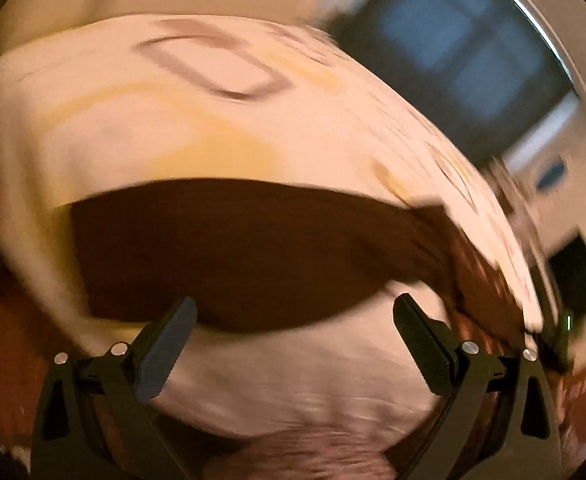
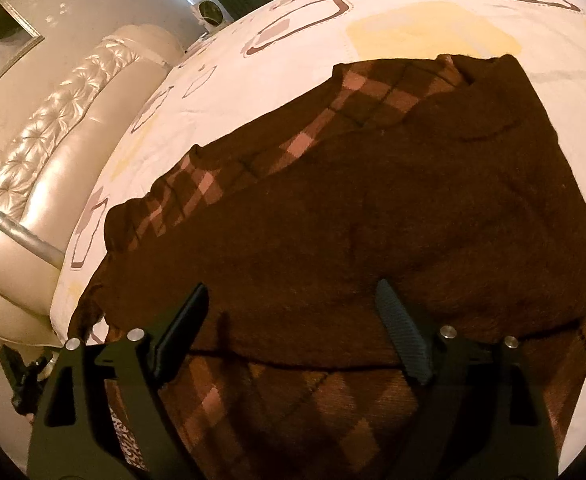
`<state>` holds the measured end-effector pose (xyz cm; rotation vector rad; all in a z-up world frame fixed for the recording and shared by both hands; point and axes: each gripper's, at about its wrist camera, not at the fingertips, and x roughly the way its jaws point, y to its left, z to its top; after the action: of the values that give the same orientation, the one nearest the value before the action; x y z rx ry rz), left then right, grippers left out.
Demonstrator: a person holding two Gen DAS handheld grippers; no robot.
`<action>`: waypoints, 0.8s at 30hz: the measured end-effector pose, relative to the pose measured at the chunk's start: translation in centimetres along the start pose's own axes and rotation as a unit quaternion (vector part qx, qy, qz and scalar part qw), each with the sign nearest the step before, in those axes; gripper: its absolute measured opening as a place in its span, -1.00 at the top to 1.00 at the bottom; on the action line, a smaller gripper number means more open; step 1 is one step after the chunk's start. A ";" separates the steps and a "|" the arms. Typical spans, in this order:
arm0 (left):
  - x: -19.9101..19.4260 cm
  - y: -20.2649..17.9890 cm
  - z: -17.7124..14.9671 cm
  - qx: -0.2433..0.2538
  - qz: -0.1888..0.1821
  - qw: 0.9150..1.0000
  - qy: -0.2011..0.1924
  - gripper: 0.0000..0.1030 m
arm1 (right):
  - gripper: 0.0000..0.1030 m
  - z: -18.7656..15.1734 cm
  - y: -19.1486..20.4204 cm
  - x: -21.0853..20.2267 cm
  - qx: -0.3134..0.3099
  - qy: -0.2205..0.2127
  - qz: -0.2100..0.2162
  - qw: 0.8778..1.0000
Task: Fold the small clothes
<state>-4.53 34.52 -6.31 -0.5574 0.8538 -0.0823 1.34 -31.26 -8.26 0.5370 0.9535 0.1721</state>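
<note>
- Fingers of the right gripper are standing wide apart just over the sweater, with nothing between them; the pads are not pressing on the knit.
- Directly below that gripper a plain brown panel is lying folded over the argyle part, its edge running across between the two fingers.
- The left gripper is also gaping wide and empty, hanging above the sheet with the sweater's dark mass just ahead of its fingertips; this view is smeared, so finer detail is not readable.
- The sweater is lying flat on the sheet of a bed, partly folded, a strip of pink-and-brown diamonds showing along its far left side.
- Judging by its look, the knit is soft, thick and limp: it is likely sagging when lifted, clinging a little to itself, and not slipping easily.
- Good places to pinch seem to be the folded edge or a corner, taking both layers together so that the fold is not opening.
- Farther off, a padded headboard is curving along the bed's left edge.
</note>
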 end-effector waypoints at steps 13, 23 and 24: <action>1.7 12.7 -0.6 -0.167 -0.072 0.983 -0.031 -0.90 | -0.70 0.0 0.4 0.2 0.003 -0.005 -0.011 1.000; 1.8 11.9 -1.2 -0.196 -0.178 0.963 -0.052 -0.90 | -0.70 -0.2 0.5 0.1 0.001 -0.010 -0.016 1.000; 1.8 12.3 -1.3 -0.204 -0.178 0.961 -0.054 -0.90 | -0.70 -0.3 0.5 0.1 0.001 -0.012 -0.016 1.000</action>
<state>-6.13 43.89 -14.38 -1.0934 0.6567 -0.2049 1.21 -30.71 -8.25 0.5242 0.9395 0.1355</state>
